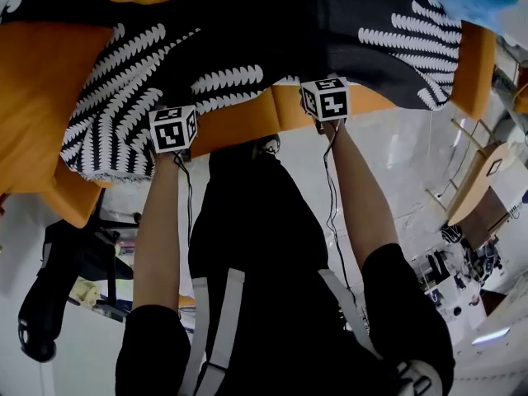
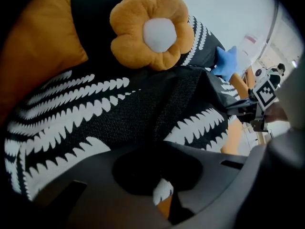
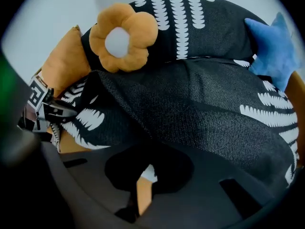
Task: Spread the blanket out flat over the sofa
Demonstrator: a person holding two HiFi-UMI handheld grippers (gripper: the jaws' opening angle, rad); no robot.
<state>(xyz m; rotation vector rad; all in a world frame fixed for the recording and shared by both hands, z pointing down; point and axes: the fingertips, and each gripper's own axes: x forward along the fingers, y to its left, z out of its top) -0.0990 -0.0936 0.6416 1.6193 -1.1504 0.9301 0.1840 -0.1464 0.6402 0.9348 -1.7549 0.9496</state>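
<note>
Left hand-held gripper (image 2: 163, 193) and right hand-held gripper (image 3: 144, 176), my two, both clamped on the front edge of one patterned blanket (image 1: 272, 40) over the sofa (image 1: 41, 81), one flower cushion (image 2: 151, 30), one blue star cushion (image 3: 274, 46) at its back.

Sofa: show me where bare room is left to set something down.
Bare orange sofa shows left of the blanket, at the far right end, and as a narrow strip under its front hem. The back is crowded: flower cushion and blue star cushion lie on the blanket.

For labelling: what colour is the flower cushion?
Flower cushion: orange, white centre; left gripper view.
</note>
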